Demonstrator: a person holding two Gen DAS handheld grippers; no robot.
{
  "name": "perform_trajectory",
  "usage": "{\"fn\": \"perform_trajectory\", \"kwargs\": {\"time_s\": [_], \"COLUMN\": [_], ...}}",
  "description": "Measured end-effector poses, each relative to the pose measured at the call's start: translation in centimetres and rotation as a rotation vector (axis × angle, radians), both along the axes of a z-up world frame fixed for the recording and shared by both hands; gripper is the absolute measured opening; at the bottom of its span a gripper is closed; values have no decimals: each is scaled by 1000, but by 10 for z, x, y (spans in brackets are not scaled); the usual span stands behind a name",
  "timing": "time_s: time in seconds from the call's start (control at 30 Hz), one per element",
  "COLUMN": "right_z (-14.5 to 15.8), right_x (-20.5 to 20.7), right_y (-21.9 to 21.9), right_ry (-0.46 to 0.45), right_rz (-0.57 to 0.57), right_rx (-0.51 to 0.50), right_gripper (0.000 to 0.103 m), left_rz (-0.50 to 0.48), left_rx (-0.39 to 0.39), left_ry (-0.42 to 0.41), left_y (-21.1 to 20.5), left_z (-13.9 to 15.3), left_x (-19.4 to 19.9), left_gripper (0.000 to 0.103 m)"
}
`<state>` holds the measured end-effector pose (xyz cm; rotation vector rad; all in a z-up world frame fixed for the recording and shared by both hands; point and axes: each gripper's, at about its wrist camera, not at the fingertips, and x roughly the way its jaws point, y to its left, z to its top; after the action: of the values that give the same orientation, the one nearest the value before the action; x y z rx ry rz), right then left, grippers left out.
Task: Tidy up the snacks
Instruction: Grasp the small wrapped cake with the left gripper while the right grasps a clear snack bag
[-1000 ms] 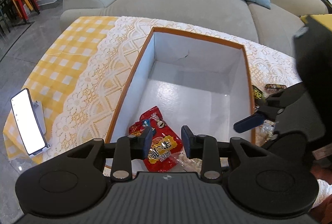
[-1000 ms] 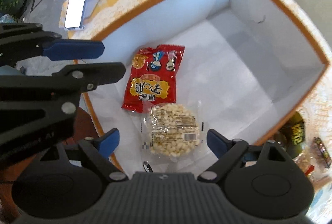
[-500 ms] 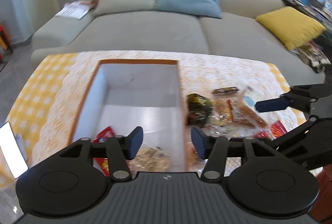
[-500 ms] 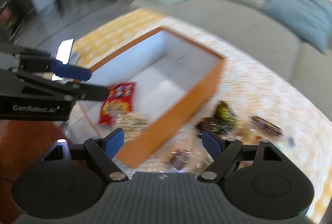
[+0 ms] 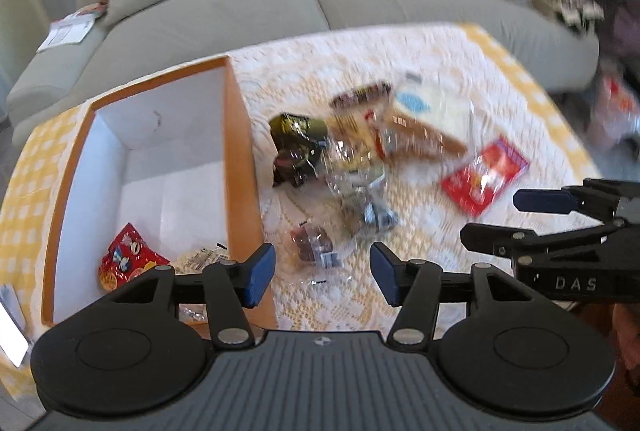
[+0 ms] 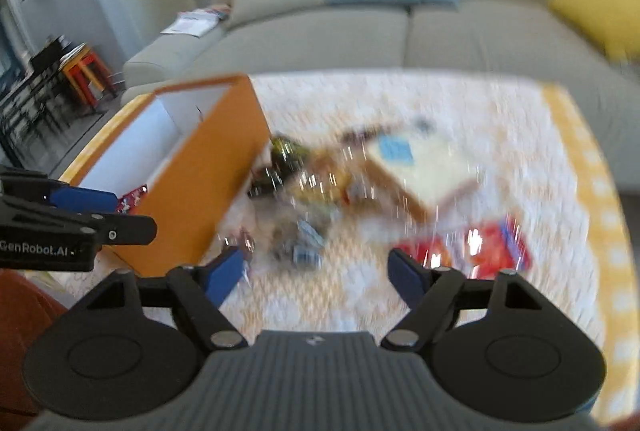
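Both grippers empty, jaws spread wide: left gripper [image 5: 322, 271] hovering just right of the orange box [image 5: 240, 167] near its front corner, right gripper [image 6: 316, 273] further right of the box, over the lace cloth on the counter [image 5: 460, 71].

Two packets already inside the box at its near end: red snack bag [image 5: 126, 263] and a pale clear-wrapped pack [image 5: 200, 257] beside it.

Remaining snack pile [image 5: 360, 159] loose on the counter, right of the box: dark green foil bag [image 5: 298, 139] closest to the box wall, flat tan-and-white pack [image 5: 432, 119] further right, red packet [image 5: 486, 175] furthest right, small dark wrapped piece [image 5: 314, 247] nearest the left gripper. Blurred, so no reading labels.

Handling, judged: all light, soft, crinkly film; glossy, so likely slippery; contents probably crushable. Best to pinch a sealed edge or corner flap, not the middle. Small dark piece looks like the easiest next pick; overlapping bags in the pile likely to drag neighbours along.
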<state>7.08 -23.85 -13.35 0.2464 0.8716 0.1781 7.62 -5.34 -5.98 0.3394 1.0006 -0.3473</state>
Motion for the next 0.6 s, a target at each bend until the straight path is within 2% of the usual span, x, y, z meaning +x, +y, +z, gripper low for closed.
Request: {"fn": "perform_trajectory", "kwargs": {"time_s": [0.13, 0.3, 0.6], "right_z": [-21, -33, -63], "right_x": [15, 46, 101], "right_y": [-5, 2, 27], "right_ry": [62, 99, 171], "right_rz": [-28, -23, -3], "right_rx": [86, 122, 127], "right_gripper": [71, 67, 66], "left_rz": [-42, -84, -112], "left_rx": [68, 156, 152], "left_ry": [27, 84, 124], "left_y": [-11, -21, -18], "left_z": [-12, -23, -21], "left_x": [6, 24, 47], "left_gripper": [65, 65, 65]}}
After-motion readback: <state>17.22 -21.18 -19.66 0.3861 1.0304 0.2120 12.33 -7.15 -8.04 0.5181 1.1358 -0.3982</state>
